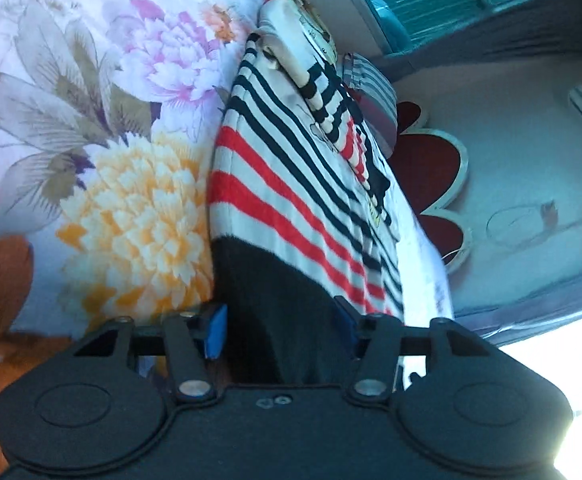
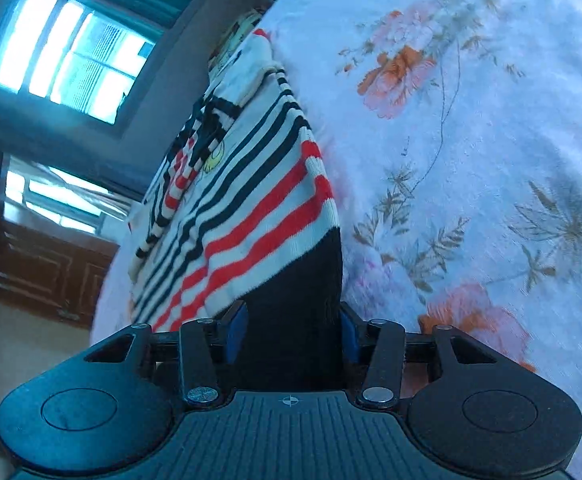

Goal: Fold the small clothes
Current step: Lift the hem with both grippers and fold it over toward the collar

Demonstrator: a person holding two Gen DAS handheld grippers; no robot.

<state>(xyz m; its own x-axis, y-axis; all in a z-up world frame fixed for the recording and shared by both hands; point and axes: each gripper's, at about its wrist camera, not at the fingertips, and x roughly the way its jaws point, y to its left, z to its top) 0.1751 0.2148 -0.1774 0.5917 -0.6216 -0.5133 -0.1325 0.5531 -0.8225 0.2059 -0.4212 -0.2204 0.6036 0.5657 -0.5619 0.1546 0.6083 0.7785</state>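
The striped sweater [image 1: 291, 168] lies spread on the flowered bedsheet [image 1: 103, 128], its black hem nearest both cameras and its collar end farthest away; broad bare sheet runs along one long side of the sweater in each view, while the sweater's other long side lies near the bed's edge, beyond which stand a window [image 2: 67, 52] and a wooden cabinet [image 2: 47, 268]. The left gripper [image 1: 281, 334] holds the black hem between its blue pads, jaws narrowed onto the cloth. The right gripper [image 2: 293, 334] clamps the same hem likewise.
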